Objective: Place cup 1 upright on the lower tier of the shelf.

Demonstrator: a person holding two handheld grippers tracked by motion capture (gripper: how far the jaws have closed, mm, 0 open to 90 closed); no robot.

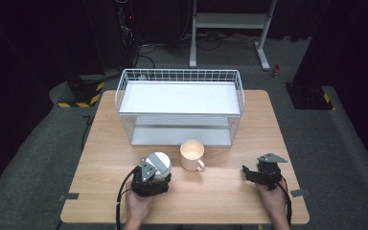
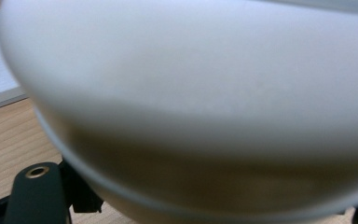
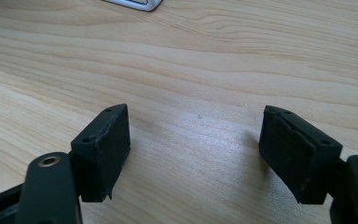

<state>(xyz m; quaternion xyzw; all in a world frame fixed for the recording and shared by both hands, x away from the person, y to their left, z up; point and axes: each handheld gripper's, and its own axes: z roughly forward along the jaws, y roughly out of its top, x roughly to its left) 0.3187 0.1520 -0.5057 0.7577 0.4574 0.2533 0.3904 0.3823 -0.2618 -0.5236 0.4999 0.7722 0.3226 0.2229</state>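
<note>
A white round cup (image 1: 160, 162) stands on the wooden table (image 1: 211, 196) left of centre, and its curved wall (image 2: 191, 93) looms very close in the left gripper view. My left gripper (image 1: 157, 170) reaches around this cup from the near side, so the cup sits between the jaws. One black pad (image 2: 86, 201) lies right at the cup's lower edge; the other pad is hidden, so contact is unclear. My right gripper (image 1: 247, 173) rests low at the table's right, its jaws wide apart (image 3: 196, 140) over bare wood with nothing between them.
A cream mug (image 1: 192, 154) with its handle toward me stands just right of the white cup. Behind both is a white wire rack (image 1: 179, 108) with two shelves. Bare wood lies between the two grippers, and the table's front edge is close to the hands.
</note>
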